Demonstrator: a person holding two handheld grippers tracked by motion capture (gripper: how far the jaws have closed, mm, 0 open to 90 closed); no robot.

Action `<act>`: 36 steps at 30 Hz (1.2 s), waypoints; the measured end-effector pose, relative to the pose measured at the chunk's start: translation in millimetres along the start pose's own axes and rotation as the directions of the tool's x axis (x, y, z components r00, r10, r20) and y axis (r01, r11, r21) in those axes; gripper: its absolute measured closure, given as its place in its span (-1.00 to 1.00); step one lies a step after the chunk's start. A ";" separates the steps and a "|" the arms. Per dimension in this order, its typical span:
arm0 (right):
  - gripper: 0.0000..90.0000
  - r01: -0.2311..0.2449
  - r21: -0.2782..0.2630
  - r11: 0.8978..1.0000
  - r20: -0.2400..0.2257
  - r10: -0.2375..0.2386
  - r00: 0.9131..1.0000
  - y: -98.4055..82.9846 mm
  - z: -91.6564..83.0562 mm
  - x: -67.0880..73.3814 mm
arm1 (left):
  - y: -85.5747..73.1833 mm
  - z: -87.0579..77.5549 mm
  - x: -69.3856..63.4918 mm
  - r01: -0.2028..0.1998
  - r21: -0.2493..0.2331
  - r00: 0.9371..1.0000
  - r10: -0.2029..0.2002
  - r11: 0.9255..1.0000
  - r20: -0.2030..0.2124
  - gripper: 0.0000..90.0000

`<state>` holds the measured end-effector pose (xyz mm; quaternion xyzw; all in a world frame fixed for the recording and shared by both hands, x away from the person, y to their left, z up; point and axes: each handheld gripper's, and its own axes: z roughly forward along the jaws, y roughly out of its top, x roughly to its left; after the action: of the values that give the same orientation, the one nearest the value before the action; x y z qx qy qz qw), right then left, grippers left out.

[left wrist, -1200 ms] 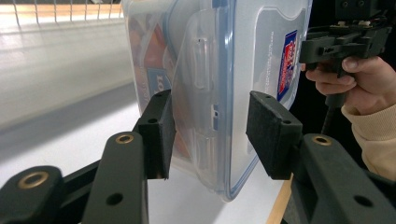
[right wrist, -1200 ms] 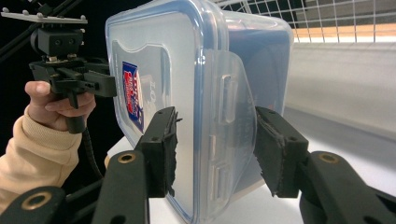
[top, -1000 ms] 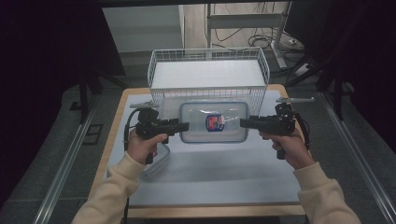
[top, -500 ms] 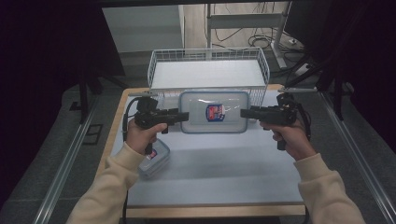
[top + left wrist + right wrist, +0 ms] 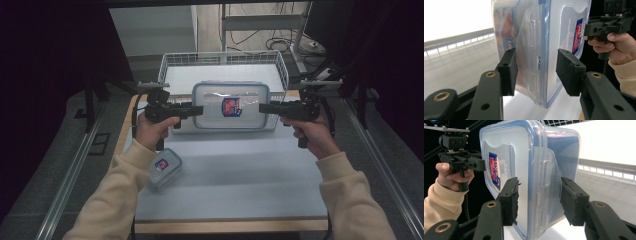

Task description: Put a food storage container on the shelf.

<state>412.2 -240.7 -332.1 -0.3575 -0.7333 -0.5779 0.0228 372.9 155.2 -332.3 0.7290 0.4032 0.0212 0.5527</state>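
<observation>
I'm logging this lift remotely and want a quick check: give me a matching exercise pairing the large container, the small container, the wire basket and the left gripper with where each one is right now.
Things:
1. large container
2. small container
3. wire basket
4. left gripper

Places:
A. at the table's far edge
B. lying on the table by the left forearm
C. held up between both grippers
D. clamped on the large container's left end

Pairs: 1-C, 2-B, 3-A, 4-D
</observation>
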 end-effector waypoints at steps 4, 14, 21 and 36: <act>0.13 0.001 0.002 1.000 0.001 -0.001 1.000 6.3 1.9 -2.5 | 5.8 1.1 3.0 -0.003 -0.002 1.000 0.003 1.000 0.000 0.17; 0.13 0.004 0.001 1.000 0.008 -0.004 1.000 23.0 3.9 -6.6 | 22.0 3.8 10.0 -0.006 -0.002 1.000 0.006 1.000 0.006 0.17; 0.13 0.002 -0.007 1.000 0.009 -0.002 1.000 34.9 6.9 -12.3 | 33.7 6.7 16.8 -0.010 -0.009 1.000 0.010 1.000 0.009 0.17; 0.12 -0.006 -0.013 1.000 0.008 0.006 1.000 66.6 17.4 -29.2 | 64.5 14.6 34.4 0.001 -0.012 1.000 -0.001 1.000 0.004 0.17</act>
<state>477.1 -235.1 -295.5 -0.3622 -0.7286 -0.5811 0.0190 439.4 160.6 -299.2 0.7256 0.4025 0.0220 0.5577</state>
